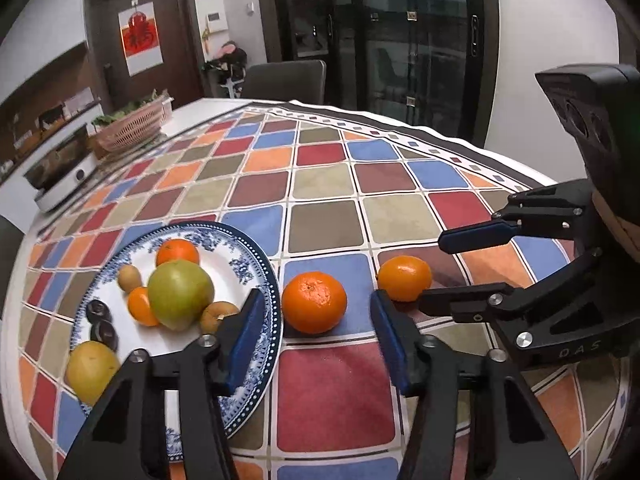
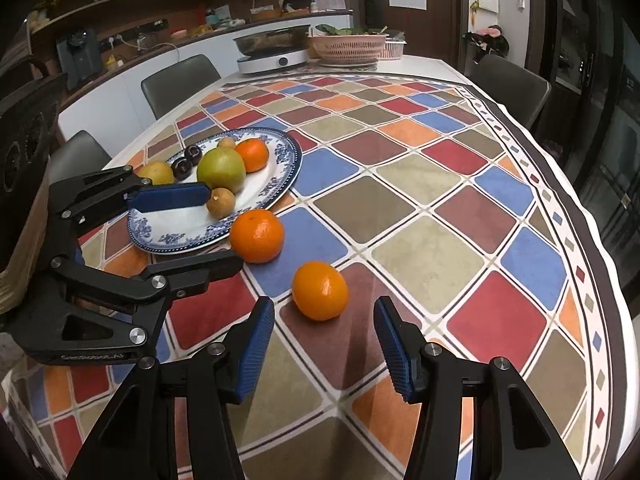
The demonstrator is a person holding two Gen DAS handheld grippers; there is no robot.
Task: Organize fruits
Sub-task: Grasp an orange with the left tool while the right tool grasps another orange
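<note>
Two loose oranges lie on the checkered tablecloth. The bigger orange (image 1: 314,302) (image 2: 257,235) rests just right of the blue-and-white plate (image 1: 256,258) (image 2: 289,168), beyond the tips of my left gripper (image 1: 317,296) (image 2: 224,226), which is open with its pads clear of the fruit. The smaller orange (image 1: 405,278) (image 2: 320,290) lies further right, in front of my right gripper (image 2: 324,302) (image 1: 430,270), which is also open and not touching it. The plate holds a big green fruit (image 1: 180,294), oranges, small brown fruits, dark plums and a yellow fruit (image 1: 91,370).
At the far end of the table stand an induction cooker with a pan (image 2: 274,60) and a pink basket of greens (image 2: 348,48). Grey chairs (image 2: 180,80) (image 2: 512,84) flank the table. The tablecloth's edge (image 2: 580,216) curves down the right side.
</note>
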